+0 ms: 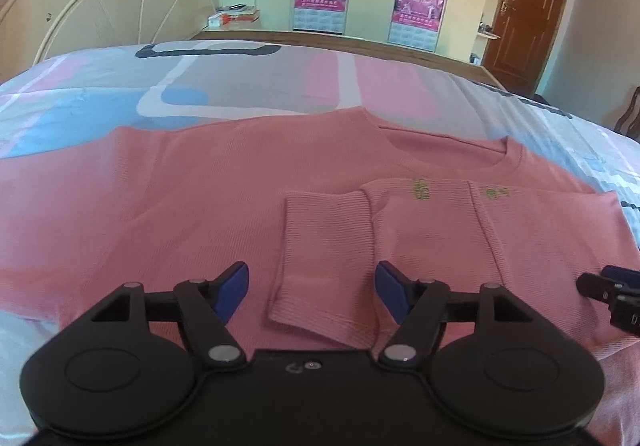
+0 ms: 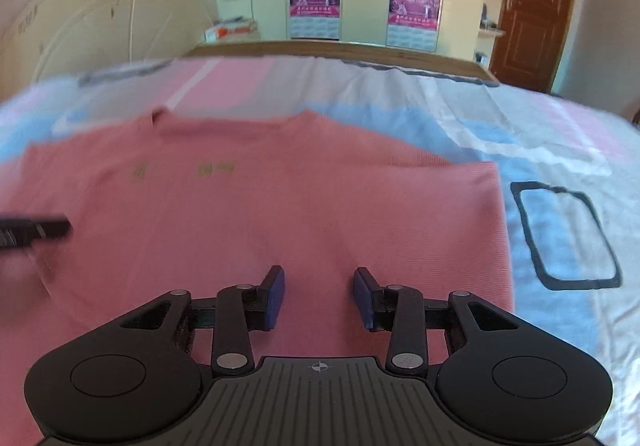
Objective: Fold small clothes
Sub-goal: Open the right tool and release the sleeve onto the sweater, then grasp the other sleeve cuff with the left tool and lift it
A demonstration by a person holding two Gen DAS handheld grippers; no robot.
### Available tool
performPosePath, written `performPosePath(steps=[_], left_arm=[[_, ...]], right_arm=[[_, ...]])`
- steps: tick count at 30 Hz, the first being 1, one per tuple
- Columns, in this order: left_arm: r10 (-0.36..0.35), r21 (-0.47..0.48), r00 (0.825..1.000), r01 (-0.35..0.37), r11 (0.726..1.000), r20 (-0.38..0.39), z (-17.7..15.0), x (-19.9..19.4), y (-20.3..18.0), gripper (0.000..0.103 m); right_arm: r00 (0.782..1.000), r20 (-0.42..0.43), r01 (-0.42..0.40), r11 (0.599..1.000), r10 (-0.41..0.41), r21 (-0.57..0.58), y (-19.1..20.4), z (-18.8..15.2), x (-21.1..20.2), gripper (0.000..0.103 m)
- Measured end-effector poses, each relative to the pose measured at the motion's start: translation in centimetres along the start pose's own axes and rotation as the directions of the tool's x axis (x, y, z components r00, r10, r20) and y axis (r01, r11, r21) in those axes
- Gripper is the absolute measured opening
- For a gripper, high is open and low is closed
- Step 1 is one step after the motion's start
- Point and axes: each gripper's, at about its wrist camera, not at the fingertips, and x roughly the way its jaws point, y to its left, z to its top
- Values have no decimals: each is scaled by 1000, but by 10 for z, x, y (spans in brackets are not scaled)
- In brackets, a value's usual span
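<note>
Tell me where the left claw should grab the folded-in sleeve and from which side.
Probably the ribbed cuff of the sleeve: it is the free end, lying flat on the pink top, directly between the open left claw fingers. Come straight forward and down, pinching its near edge.

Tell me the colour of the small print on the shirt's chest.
Yellow-green print on the pink shirt; clearest in the left wrist view.

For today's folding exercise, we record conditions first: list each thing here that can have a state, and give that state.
Pink shirt: flat on the bed, partly folded.
Sleeve: folded across the shirt's body.
Left gripper: open, empty, over the sleeve cuff.
Right gripper: open, empty, over the shirt.
Brown door: closed.
</note>
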Motion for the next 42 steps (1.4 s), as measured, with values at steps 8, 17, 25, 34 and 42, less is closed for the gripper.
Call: performPosePath(steps=[8, 17, 25, 34, 42], left_arm=[[9, 7, 1000, -10, 1000, 3, 4, -19, 18, 70], [16, -24, 1000, -15, 1000, 18, 6, -45, 65, 76], [28, -128, 1000, -26, 991, 15, 2, -65, 133, 78], [150, -238, 988, -153, 959, -29, -16, -77, 223, 78], [226, -447, 973, -225, 866, -54, -30, -87, 309, 78]], right_arm=[[999, 7, -51, 999, 51, 15, 29, 0, -20, 50], [997, -9, -82, 996, 82, 40, 64, 8, -20, 54], [989, 12, -150, 989, 150, 17, 120, 19, -23, 54], [983, -5, -183, 983, 183, 0, 161, 24, -7, 54], [979, -12, -202, 979, 202, -29, 187, 26, -2, 54]])
